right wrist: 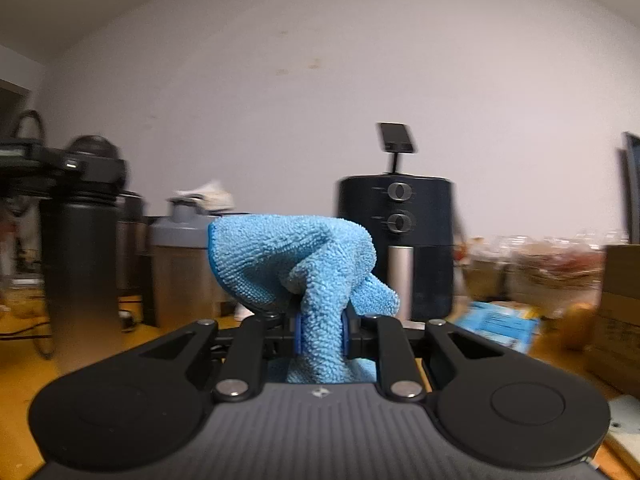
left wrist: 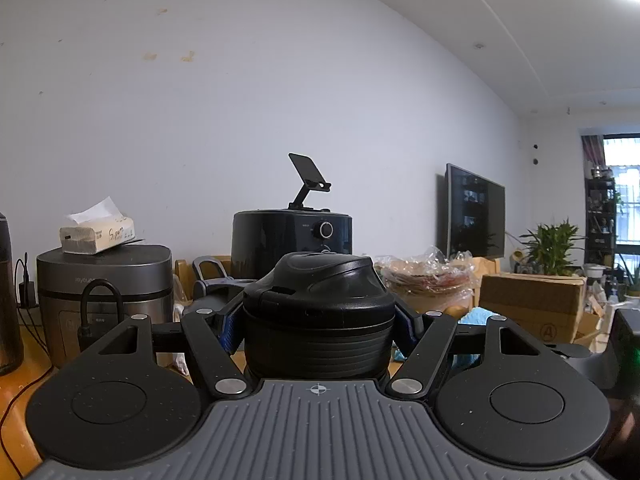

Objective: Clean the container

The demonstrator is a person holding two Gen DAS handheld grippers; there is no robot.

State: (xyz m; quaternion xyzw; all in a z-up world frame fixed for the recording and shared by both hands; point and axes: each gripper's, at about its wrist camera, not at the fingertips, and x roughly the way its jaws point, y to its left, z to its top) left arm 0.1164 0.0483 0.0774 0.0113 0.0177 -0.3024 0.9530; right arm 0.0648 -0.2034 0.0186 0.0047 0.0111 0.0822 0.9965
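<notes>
My left gripper (left wrist: 318,334) is clamped around the bottle (left wrist: 318,312) just under its lid, held upright above the surface (left wrist: 24,392). My right gripper (right wrist: 320,336) pinches the blue cloth (right wrist: 296,256), bunched above its pads. The wiping looks about to begin; next I'd bring cloth against bottle. Only the right view shows the bottle's full dark body (right wrist: 80,264), off to its left.

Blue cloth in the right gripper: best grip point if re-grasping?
Keep it on the bunched neck of the blue cloth, where the right gripper pinches now, coming level from the sides. That waist is narrow and dense; the upper folds flare loose and would slip.
</notes>
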